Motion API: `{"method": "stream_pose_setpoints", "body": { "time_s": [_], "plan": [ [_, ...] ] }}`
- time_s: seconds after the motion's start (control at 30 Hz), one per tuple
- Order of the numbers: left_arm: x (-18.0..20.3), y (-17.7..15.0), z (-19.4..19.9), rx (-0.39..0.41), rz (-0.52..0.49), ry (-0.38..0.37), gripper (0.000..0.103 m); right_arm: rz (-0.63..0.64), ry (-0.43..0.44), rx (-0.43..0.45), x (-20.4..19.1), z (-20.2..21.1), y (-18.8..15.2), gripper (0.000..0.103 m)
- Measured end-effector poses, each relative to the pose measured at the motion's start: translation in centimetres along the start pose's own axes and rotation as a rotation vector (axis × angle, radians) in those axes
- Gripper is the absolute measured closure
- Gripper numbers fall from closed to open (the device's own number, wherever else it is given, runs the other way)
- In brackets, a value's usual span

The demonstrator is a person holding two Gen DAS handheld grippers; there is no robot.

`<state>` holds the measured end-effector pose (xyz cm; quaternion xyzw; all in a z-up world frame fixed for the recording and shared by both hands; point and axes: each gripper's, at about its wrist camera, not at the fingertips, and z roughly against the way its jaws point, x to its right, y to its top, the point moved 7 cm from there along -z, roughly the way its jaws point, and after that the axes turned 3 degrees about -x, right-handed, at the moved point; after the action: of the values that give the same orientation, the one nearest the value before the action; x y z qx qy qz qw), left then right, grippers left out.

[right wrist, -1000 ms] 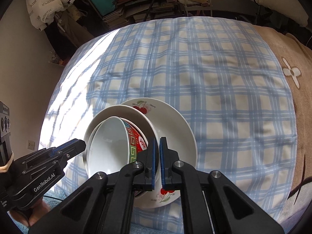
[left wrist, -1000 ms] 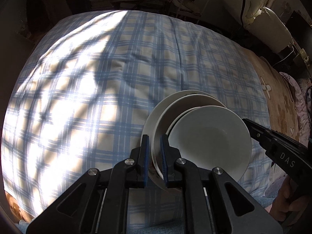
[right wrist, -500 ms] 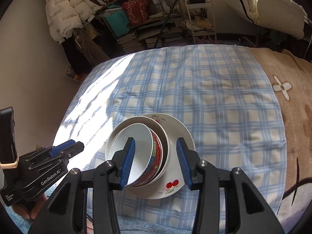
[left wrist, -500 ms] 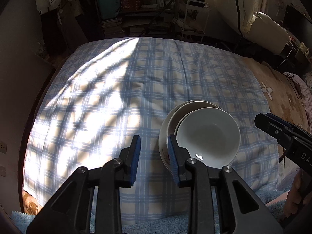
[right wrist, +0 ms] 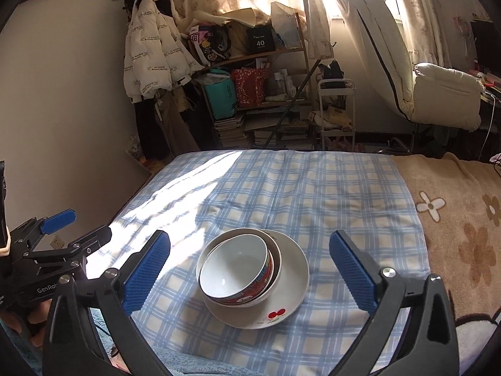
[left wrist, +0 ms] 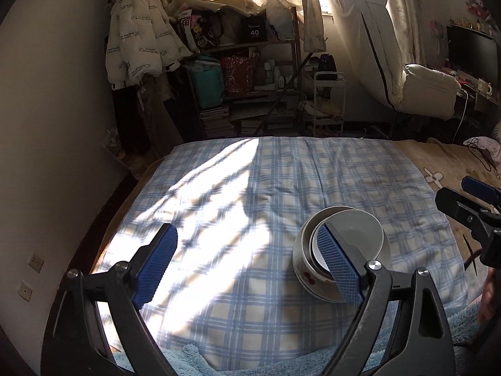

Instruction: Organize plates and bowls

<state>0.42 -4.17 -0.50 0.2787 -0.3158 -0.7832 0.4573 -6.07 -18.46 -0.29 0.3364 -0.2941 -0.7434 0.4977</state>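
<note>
Left tongs (left wrist: 247,269) are spreading wide, nothing gripped, same for the right tongs (right wrist: 249,271). The bowls (right wrist: 235,269) sit nested on the plate (right wrist: 291,285) on the bed (right wrist: 313,194), stacked to save room, I'd guess.

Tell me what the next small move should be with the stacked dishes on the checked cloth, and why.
Probably draw both grippers clear. The bowl sits nested in a wider bowl on the cherry plate, on the checked cloth. The left gripper and right gripper hold nothing, jaws opening.
</note>
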Motion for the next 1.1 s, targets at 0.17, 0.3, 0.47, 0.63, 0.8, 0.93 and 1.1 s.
{"method": "stream_pose_setpoints", "body": {
  "time_s": [0.17, 0.3, 0.47, 0.63, 0.8, 0.93, 1.1],
  "plan": [
    [-1.1, -1.0, 1.0, 0.039, 0.007, 0.043, 0.012, 0.026, -0.018, 0.044, -0.6, 1.1, -0.1, 0.000],
    [-1.4, -1.6, 1.3, 0.073, 0.009, 0.062, 0.012, 0.019, -0.018, 0.059, -0.4, 1.2, -0.1, 0.000],
    [-1.4, -1.9, 1.1, 0.069, 0.003, 0.075, 0.011, 0.003, -0.018, 0.065, -0.2, 1.1, -0.4, 0.000],
    [-1.4, -2.1, 0.9, 0.067, 0.007, 0.080, 0.011, 0.011, -0.025, 0.066, -0.3, 0.8, -0.3, 0.000],
    [-1.9, -2.3, 0.0, 0.050, 0.029, 0.088, 0.011, 0.028, -0.033, 0.054, -0.5, 0.2, -0.4, 0.000],
    [-2.3, -2.2, -0.7, 0.042, 0.035, 0.096, 0.011, 0.026, -0.038, 0.045, -0.4, -0.1, -0.4, 0.000],
    [-2.2, -2.3, -1.0, 0.045, 0.032, 0.090, 0.011, 0.027, -0.043, 0.045, -0.3, -0.2, -0.4, 0.000]
  ]
}}
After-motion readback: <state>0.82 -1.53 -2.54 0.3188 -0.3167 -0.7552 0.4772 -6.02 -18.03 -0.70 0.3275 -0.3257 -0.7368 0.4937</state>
